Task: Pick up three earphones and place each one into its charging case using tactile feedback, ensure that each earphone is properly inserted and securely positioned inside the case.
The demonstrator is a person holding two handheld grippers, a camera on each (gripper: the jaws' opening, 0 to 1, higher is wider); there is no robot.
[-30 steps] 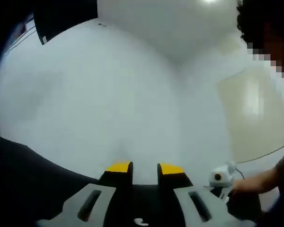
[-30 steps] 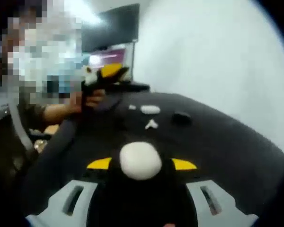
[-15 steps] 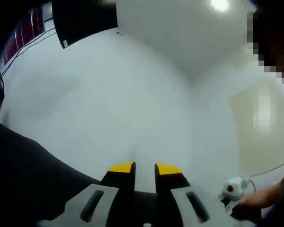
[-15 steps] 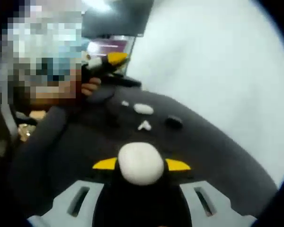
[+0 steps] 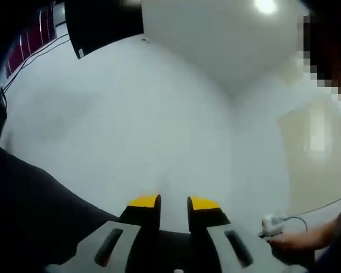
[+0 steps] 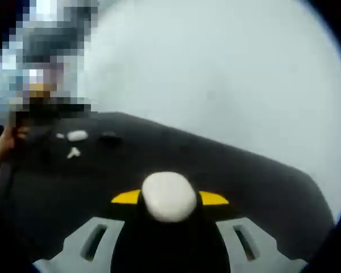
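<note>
Near the black tabletop's (image 6: 256, 187) front edge, the right tool (image 6: 169, 198) clamps a rounded white charging case (image 6: 168, 196), lifted clear; the left tool (image 5: 173, 203) points away, slightly parted, empty.

Readable text: none in either view.
Labels, brands, numbers: none legible; both views are blurred.
Signs: none can be made out.
</note>
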